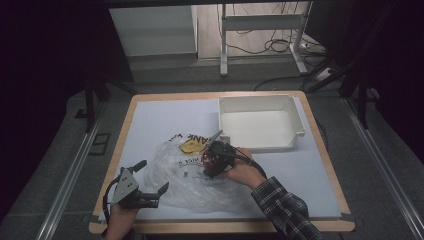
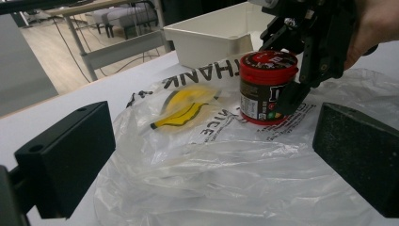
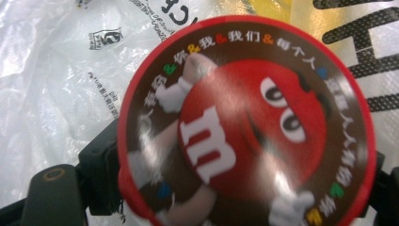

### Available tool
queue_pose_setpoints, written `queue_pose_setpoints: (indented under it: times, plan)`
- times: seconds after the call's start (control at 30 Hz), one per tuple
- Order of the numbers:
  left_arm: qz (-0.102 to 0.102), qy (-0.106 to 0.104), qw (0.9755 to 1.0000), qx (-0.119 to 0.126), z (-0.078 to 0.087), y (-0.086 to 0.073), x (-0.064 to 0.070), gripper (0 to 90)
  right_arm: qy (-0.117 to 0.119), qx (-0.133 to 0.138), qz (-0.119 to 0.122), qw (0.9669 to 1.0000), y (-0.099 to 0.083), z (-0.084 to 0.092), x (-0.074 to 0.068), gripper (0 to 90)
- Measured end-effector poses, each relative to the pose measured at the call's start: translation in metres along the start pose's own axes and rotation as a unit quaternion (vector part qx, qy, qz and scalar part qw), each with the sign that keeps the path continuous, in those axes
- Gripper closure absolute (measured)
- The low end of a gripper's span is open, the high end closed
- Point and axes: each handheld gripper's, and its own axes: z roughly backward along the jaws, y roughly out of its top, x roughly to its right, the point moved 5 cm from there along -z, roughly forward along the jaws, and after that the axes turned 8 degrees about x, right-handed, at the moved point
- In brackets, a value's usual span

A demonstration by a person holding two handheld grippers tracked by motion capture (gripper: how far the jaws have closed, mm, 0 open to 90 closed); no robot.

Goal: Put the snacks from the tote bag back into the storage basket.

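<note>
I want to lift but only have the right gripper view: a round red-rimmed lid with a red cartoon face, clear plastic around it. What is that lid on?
Observer: It caps a short brown can with a red lid, standing upright on the crumpled clear plastic bag.
Operator: Are my jaws around it?
Observer: The right gripper straddles the can from above. One jaw lies against its side and the other is hidden behind it, so I cannot confirm a grip.
Operator: Anything on the left to avoid?
Observer: The left gripper is open at the bag's near-left edge, apart from the can.
</note>
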Motion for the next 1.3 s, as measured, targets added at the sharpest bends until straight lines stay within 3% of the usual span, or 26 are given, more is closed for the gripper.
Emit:
queue_pose_setpoints:
  times: [0.53,0.9,1.3]
  plan:
    - [-0.005,-0.001,1.0000,-0.002,0.000,0.000,0.001,0.0,-0.011,-0.039,-0.004,0.9992,0.007,-0.007,0.001,25.2]
    - [-0.009,0.000,0.9999,-0.007,-0.001,-0.001,0.001,0.0,-0.009,-0.039,-0.003,0.9992,0.006,-0.004,-0.001,25.6]
    - [-0.006,0.001,1.0000,-0.006,-0.001,-0.001,0.001,0.0,-0.009,-0.020,0.012,0.9997,0.014,0.014,-0.008,25.6]
